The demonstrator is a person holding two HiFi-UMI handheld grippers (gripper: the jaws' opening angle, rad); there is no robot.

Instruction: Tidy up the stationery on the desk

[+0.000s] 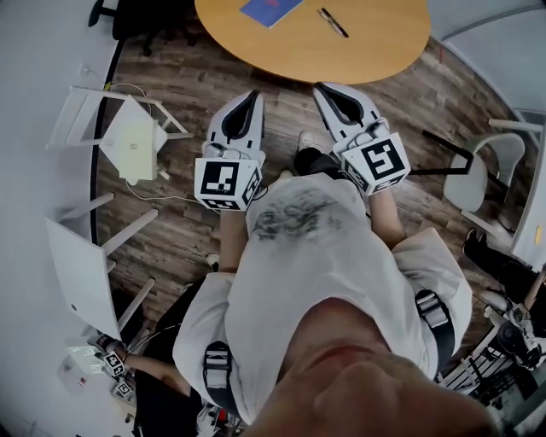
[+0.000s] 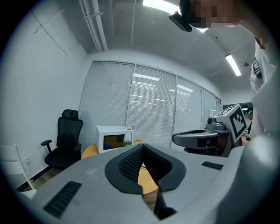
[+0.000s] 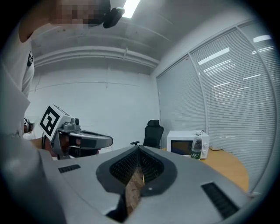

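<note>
A blue notebook [image 1: 271, 8] and a black pen [image 1: 333, 22] lie on the round wooden table [image 1: 358, 51] at the top of the head view. My left gripper [image 1: 253, 95] and right gripper [image 1: 322, 87] are held side by side over the wood floor, short of the table's near edge, pointing towards it. Both have their jaws shut with nothing between them. In the left gripper view the jaws of the left gripper [image 2: 142, 147] meet at the tip. The right gripper [image 3: 138, 148] looks the same in its own view. Neither gripper view shows the stationery.
A white microwave [image 2: 111, 139] and a plastic bottle [image 2: 127, 136] stand on the table's far side. A black office chair [image 2: 65, 144] stands by the wall. White chairs [image 1: 128, 136] are on the left and another white chair [image 1: 482, 175] on the right.
</note>
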